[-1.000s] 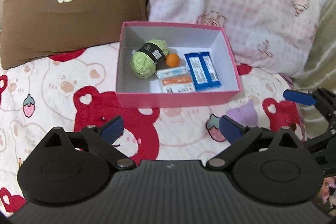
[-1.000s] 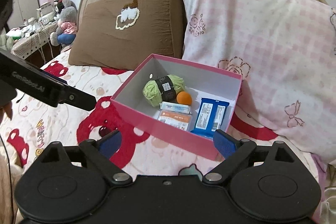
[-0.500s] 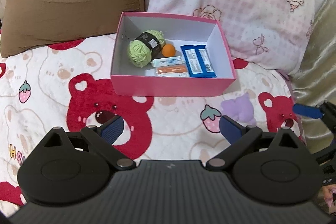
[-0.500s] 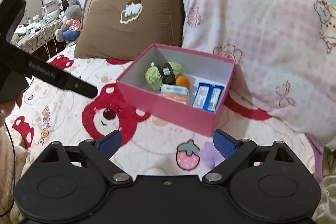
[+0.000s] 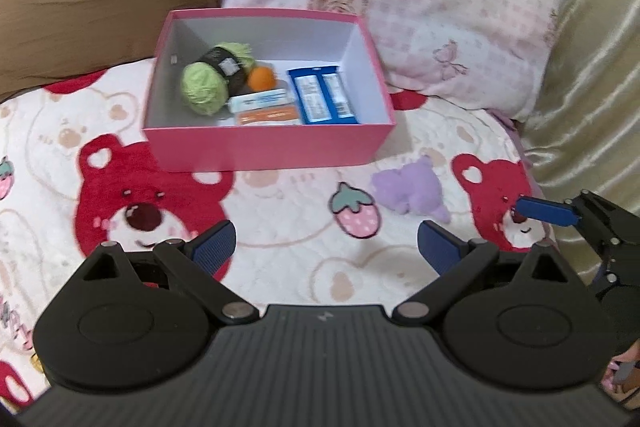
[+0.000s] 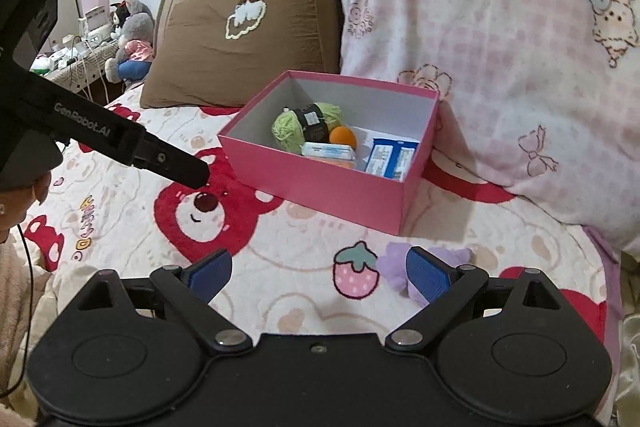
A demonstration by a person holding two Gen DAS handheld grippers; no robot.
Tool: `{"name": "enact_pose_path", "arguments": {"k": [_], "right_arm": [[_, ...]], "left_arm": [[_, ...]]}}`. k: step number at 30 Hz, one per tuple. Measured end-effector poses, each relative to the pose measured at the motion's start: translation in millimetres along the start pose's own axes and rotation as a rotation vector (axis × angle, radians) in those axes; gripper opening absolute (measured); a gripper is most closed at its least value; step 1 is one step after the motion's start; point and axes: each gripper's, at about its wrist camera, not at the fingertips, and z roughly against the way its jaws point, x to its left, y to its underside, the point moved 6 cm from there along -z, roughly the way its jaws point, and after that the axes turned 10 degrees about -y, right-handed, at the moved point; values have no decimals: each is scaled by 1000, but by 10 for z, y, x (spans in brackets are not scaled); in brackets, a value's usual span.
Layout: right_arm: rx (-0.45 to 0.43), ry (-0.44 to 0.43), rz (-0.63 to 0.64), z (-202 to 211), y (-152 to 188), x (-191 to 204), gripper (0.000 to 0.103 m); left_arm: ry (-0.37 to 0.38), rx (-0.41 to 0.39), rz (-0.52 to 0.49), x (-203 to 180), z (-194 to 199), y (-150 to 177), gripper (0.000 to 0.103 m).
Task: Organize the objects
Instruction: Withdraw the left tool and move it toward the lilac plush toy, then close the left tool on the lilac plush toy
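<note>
A pink box (image 5: 264,147) (image 6: 324,183) stands on the bed in front of the pillows. It holds a green yarn ball (image 5: 208,87) (image 6: 292,127), an orange ball (image 5: 262,78) (image 6: 343,136), two small packets (image 5: 266,107) (image 6: 330,151) and a blue snack pack (image 5: 322,99) (image 6: 390,158). A purple plush toy (image 5: 408,187) (image 6: 396,267) lies on the blanket before the box's right corner. My left gripper (image 5: 326,245) is open and empty, well short of the box. My right gripper (image 6: 318,273) is open too, its right finger just in front of the plush.
A brown pillow (image 6: 248,39) and a pink checked pillow (image 6: 500,67) lean against the headboard behind the box. A beige quilt (image 5: 592,87) rises at the right. The left gripper's body (image 6: 100,135) crosses the right wrist view. A cluttered bedside table (image 6: 80,55) stands far left.
Both grippers have drawn back from the box, which now sits farther off. The purple plush has come into the right wrist view near the right finger. Both jaws stayed open.
</note>
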Motion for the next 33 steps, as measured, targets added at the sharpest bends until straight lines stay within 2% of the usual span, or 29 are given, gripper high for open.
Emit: {"name": "enact_pose_path", "arguments": {"k": [5,8,15,19,25,30,33], "right_arm": [[-82,-26,4,56,96,-76,96],[-97,-42,10,57,135,-93,96],[-83,46,89,-185,292,-199,96],[-124,106,119,-316,387,-353,96],[-94,126,79,-567,573,-628,95],[-113,4,-114,-633,634,-837,95],[-119,45,-136,-668,683,-949,95]], "left_arm": [[73,36,-19,-177,-141,62,99],[80,34,-31,-258,-238,82,99],[146,42,-20,-417,-568,131,96],[134,13,-25,-465,-751,138,96],[108,-14,-38,-495,-1036,124,95],[118,-46,-33,-520,-1232,133,93],[111,-57,-42,-561,-1355,146,90]]}}
